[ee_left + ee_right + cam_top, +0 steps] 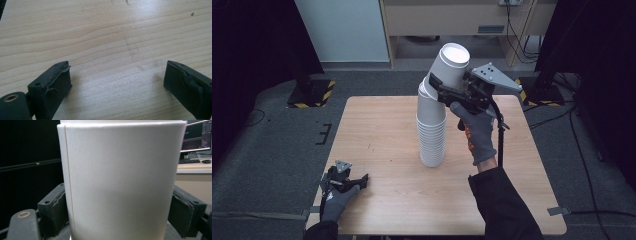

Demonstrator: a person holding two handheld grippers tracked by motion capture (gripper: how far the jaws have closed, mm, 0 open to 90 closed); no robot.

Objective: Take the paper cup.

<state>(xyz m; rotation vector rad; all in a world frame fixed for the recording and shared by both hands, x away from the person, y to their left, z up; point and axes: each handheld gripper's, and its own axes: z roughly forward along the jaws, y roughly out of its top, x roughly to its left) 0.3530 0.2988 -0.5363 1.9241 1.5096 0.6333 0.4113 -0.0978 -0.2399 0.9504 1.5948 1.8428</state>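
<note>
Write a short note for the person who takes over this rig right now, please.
Right tool: shut on the top white paper cup, tilted, its rim at the top of the stack.
Left tool: open, low over the light wooden table at its near left edge.
Stack of white paper cups: upright at table centre.
Done: top cup gripped.
Left: probably separating it completely and placing it.

Overall light: shining dimly from above, room edges falling into black.
Glare: gleaming softly on the table [140, 15].
Focus: the cup [120, 182] blurring slightly close up.
</note>
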